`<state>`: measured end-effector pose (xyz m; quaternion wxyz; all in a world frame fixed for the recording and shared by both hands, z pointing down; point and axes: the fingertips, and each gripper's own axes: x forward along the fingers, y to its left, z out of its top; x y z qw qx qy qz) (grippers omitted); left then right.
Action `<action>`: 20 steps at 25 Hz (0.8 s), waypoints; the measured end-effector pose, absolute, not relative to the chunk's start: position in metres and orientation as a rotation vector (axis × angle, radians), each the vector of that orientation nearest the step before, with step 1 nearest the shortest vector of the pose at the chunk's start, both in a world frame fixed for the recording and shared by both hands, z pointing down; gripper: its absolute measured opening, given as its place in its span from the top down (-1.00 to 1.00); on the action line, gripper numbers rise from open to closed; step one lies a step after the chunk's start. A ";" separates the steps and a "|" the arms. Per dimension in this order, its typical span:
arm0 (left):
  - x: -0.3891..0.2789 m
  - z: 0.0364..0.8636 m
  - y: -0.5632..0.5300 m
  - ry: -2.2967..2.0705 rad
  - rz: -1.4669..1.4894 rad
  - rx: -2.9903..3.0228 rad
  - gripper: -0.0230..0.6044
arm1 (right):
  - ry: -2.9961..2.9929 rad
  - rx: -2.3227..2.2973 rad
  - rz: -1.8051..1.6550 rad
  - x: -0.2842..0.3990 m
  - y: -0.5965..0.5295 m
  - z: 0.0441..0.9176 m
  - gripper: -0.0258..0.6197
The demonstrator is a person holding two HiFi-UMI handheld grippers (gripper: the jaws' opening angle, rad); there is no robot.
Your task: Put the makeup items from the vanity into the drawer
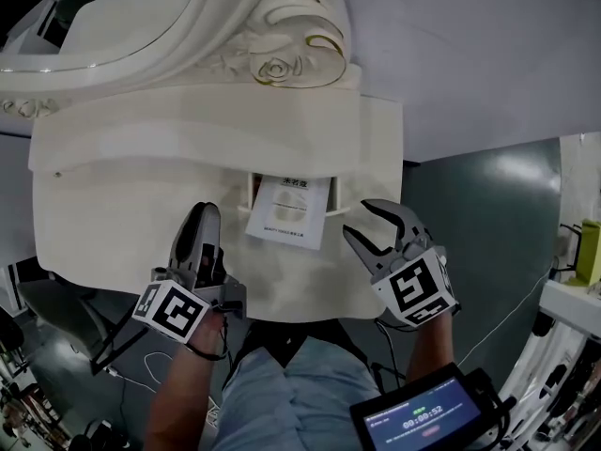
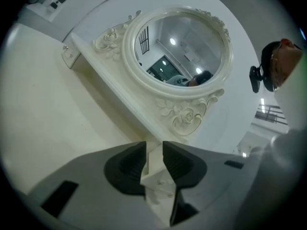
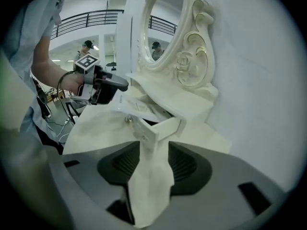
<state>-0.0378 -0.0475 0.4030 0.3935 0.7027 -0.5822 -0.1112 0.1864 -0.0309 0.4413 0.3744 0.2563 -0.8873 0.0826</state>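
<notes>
— While the white packet lies in the open drawer with its near edge riding over the drawer front, I wouldn't push anything shut yet. Agree?

— Agree. In the right gripper view it looks tilted, with one end lifted toward my left side rather than flat inside. If I pushed now, I judge it would buckle or jam in the opening.

— What have you got to work with?

— My right gripper hangs just beside the drawer on its right. Its jaws are spread, and between them I see only the counter and the drawer front with its knob. My left gripper sits on the other side, near the packet's left edge, jaws drawn nearly together with a narrow slit left. The white in that slit reads to me as vanity beyond, so I take it as holding nothing.

— So, the plan?

— Left first. I'd nudge the raised end with the narrowed tip, back and down, until the packet sits below the rim. It looks thin and light, so gently; too hard and it creases or slides out. Then the right presses flat on the drawer front beside the knob, straight toward the mirror, so the drawer goes in square.

— Anything else to stow?

— I see no other item on the counter from here.
</notes>
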 end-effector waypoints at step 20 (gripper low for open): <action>-0.013 0.437 -0.071 -1.423 -0.164 1.877 0.92 | -2.260 0.556 0.088 0.154 -0.024 0.468 0.58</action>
